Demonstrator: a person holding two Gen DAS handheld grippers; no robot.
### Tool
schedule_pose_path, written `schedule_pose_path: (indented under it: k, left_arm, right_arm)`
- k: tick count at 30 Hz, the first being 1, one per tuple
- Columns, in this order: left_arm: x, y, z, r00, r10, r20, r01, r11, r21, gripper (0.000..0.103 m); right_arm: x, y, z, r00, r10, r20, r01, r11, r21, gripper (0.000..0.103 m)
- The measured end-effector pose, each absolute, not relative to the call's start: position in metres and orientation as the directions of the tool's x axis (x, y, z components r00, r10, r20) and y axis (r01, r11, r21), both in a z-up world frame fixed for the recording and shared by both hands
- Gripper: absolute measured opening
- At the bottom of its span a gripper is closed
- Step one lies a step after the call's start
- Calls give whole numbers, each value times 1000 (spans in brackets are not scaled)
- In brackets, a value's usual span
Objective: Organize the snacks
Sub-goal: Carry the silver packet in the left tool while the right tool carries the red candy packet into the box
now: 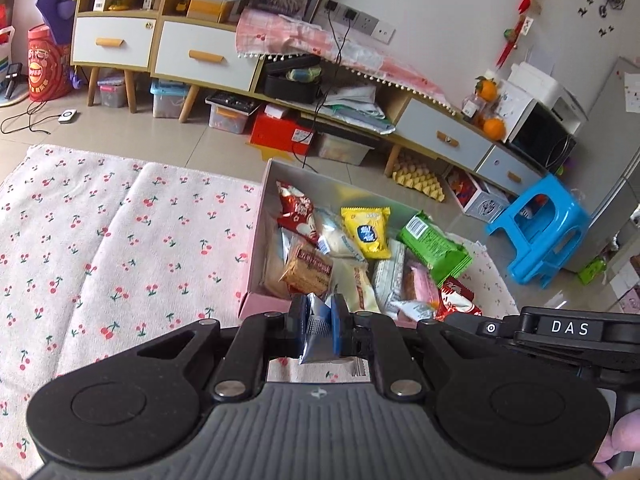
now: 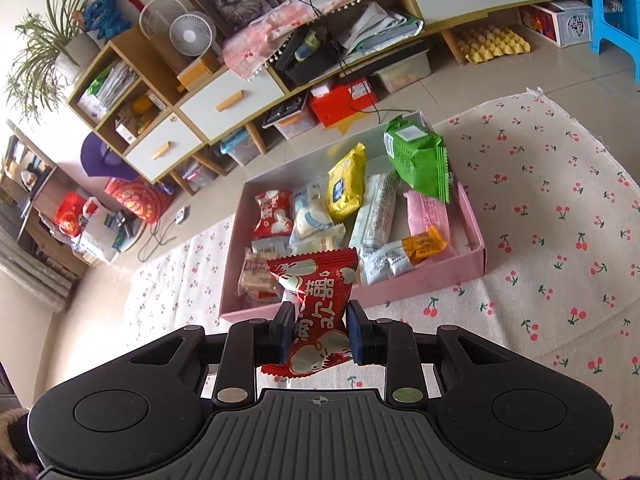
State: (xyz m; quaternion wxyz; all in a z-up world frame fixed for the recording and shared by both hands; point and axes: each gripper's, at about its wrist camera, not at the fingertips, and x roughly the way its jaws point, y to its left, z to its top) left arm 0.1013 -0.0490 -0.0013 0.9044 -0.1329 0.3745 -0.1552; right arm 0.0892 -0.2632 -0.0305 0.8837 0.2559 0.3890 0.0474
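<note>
most snacks already lie in the pink box [image 2: 474, 240] on the cherry cloth [image 2: 560, 200]. the right gripper [image 2: 316, 334] pinches a red packet [image 2: 316, 304] just short of the box; the left gripper [image 1: 319, 328] pinches a silver wrapper [image 1: 318, 332] at its near edge. both are left to drop in.
</note>
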Motion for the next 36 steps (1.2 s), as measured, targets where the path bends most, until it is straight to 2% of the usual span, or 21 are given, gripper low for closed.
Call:
schedule_pose_path:
  k: [8, 26, 28, 33, 36]
  left_arm:
    - [122, -72, -8, 685, -439, -581, 271, 894, -357, 11]
    - [136, -96, -28, 688, -427, -587, 319, 904, -283, 13]
    - [135, -98, -29, 687, -421, -593, 328, 907, -264, 19]
    - [129, -100, -26, 709, -395, -584, 327, 918, -224, 44]
    - [127, -98, -23, 719, -388, -576, 317, 921, -225, 53]
  right_arm:
    - [111, -280, -39, 719, 279, -637, 145, 835, 530, 26]
    - [131, -302, -70, 748, 217, -627, 180, 844, 506, 29]
    - [131, -304, -71, 758, 214, -616, 187, 833, 521, 31]
    - [130, -305, -69, 757, 224, -614, 180, 832, 525, 42]
    - [128, -304, -66, 761, 224, -609, 174, 833, 525, 50]
